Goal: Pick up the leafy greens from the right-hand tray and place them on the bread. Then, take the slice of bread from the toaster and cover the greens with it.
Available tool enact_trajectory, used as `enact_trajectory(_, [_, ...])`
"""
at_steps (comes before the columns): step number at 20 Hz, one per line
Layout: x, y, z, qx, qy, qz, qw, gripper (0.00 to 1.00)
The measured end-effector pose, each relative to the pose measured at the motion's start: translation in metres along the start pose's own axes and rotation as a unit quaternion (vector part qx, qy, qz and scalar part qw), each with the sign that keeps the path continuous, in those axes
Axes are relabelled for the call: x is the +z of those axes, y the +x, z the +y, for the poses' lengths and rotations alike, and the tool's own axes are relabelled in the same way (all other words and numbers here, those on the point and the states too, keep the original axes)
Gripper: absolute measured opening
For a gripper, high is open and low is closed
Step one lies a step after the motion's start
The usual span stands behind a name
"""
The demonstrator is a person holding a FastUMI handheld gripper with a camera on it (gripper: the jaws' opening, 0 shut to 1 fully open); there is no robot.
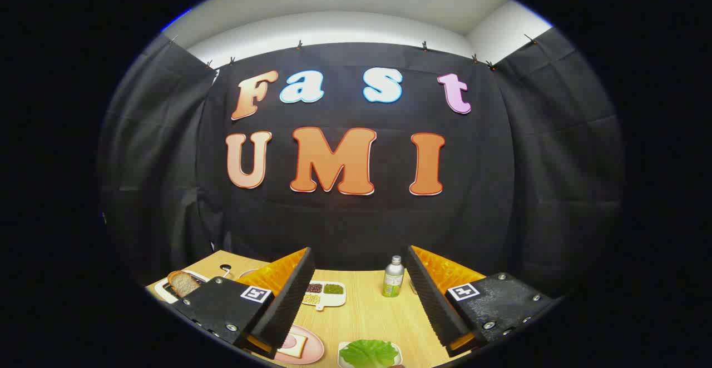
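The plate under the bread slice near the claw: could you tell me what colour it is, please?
Pink; the plate shows best in the gripper view, beneath the open claw.

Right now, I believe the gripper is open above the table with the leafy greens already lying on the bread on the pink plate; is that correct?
Not quite. The gripper view shows the gripper open, but the leafy greens lie in their own white tray, beside the pink plate; the bread there is bare.
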State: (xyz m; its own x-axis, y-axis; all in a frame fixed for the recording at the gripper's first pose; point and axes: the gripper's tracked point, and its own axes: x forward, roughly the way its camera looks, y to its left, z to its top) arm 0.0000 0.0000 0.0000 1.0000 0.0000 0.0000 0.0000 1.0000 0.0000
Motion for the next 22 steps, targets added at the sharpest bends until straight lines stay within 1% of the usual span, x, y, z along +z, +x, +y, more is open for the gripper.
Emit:
enact_trajectory(3, [-0.015,-0.006,0.016,-0.007,-0.033,0.029,0.999,1.00])
enact_trajectory(4, [-0.015,-0.009,0.023,-0.005,-0.032,0.030,0.999,1.00])
enact_trajectory(7, [-0.013,-0.013,0.044,0.016,0.011,0.031,0.999,0.99])
enact_trajectory(8, [-0.015,-0.013,0.045,0.015,0.019,0.035,0.999,0.99])
enact_trajectory(11, [-0.017,-0.014,0.041,0.008,0.023,0.043,0.999,0.99])
enact_trajectory(14, [-0.015,-0.016,0.044,0.015,0.035,0.047,0.998,0.99])
enact_trajectory(19, [-0.016,-0.013,0.034,-0.006,0.063,0.051,0.997,0.99])
enact_trajectory(22, [-0.016,-0.011,0.031,-0.009,0.056,0.046,0.997,0.99])
